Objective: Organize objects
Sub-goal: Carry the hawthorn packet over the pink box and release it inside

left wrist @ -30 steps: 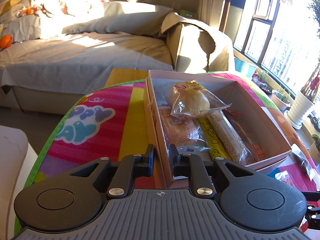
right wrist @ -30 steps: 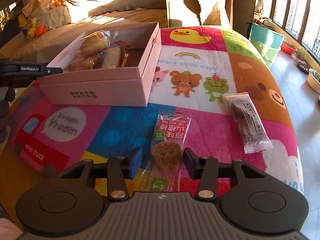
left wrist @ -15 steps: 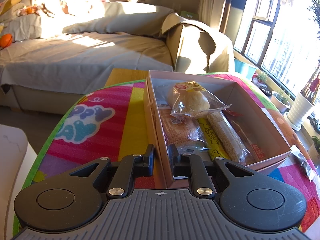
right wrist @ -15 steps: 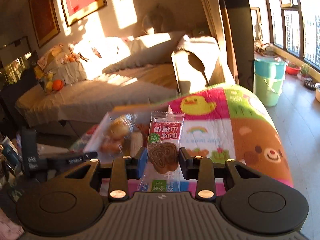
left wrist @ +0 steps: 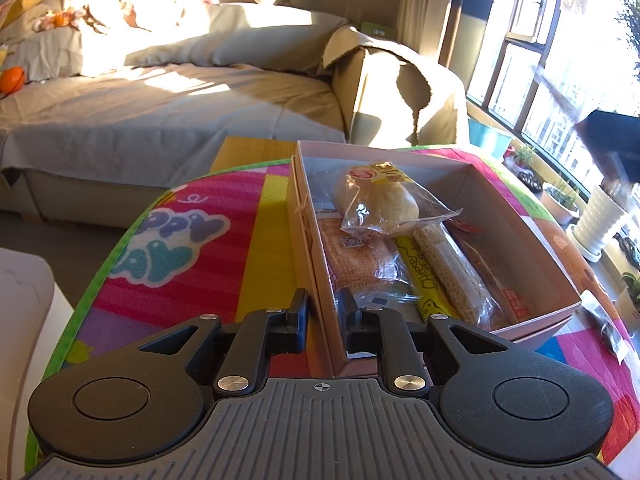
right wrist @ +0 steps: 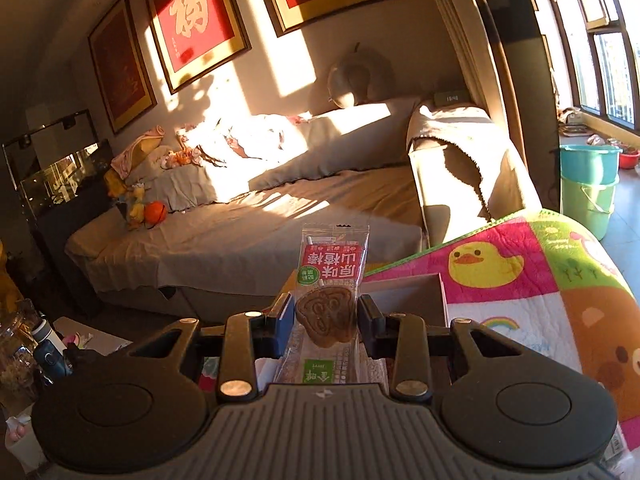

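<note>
A pink cardboard box (left wrist: pixel 532 240) stands on the bright play mat (left wrist: pixel 168 248) and holds several wrapped snacks, a bun in clear wrap (left wrist: pixel 376 200) on top. My left gripper (left wrist: pixel 323 314) is shut on the box's near left wall, one finger inside and one outside. In the right wrist view my right gripper (right wrist: pixel 325 316) is shut on a red-labelled snack packet (right wrist: pixel 332 276) with a brown cookie in it, held upright in the air. A corner of the box (right wrist: pixel 416 292) shows just behind it. The right gripper (left wrist: pixel 612 148) appears as a dark blur high at the right.
A dark snack packet (left wrist: pixel 608 324) lies on the mat right of the box. A covered sofa (left wrist: pixel 160 112) runs behind the table. Plant pots (left wrist: pixel 600 220) and teal buckets (right wrist: pixel 588 184) stand by the windows. A side table with bottles (right wrist: pixel 44 352) is low on the left.
My right gripper closed on the cookie packet, lifted it off the mat and tipped upward, so the view swung from the tabletop to the sofa and wall. The left gripper kept still on the box wall.
</note>
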Demonstrator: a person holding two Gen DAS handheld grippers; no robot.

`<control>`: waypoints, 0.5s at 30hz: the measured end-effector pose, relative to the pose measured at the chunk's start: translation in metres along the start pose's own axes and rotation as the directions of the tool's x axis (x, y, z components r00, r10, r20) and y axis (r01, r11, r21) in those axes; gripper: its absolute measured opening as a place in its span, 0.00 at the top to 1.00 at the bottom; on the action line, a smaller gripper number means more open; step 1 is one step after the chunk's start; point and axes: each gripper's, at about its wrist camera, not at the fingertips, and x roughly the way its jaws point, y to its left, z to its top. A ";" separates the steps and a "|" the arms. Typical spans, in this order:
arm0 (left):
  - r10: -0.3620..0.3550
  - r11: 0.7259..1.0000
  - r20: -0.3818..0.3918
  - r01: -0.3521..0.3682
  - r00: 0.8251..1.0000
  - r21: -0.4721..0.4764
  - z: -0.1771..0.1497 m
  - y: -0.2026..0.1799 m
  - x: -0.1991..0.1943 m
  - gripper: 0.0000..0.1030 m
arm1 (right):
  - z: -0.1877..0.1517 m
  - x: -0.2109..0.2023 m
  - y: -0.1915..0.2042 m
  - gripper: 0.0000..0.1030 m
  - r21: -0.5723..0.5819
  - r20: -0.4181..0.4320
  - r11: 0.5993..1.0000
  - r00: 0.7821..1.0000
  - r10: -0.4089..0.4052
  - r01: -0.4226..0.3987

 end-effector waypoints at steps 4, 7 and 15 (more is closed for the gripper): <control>-0.002 1.000 0.001 0.002 1.000 -0.002 0.000 0.000 0.000 0.82 | -0.008 0.013 -0.001 0.65 0.008 -0.037 1.000 0.999 -0.003 0.004; -0.002 1.000 0.000 0.002 1.000 -0.002 0.000 0.001 0.000 0.82 | -0.009 0.014 -0.004 0.63 0.023 -0.038 1.000 0.999 -0.001 0.002; -0.001 1.000 0.000 0.001 1.000 -0.003 0.000 0.000 0.000 0.82 | -0.007 0.004 -0.016 0.59 0.041 -0.016 0.999 1.000 -0.021 0.021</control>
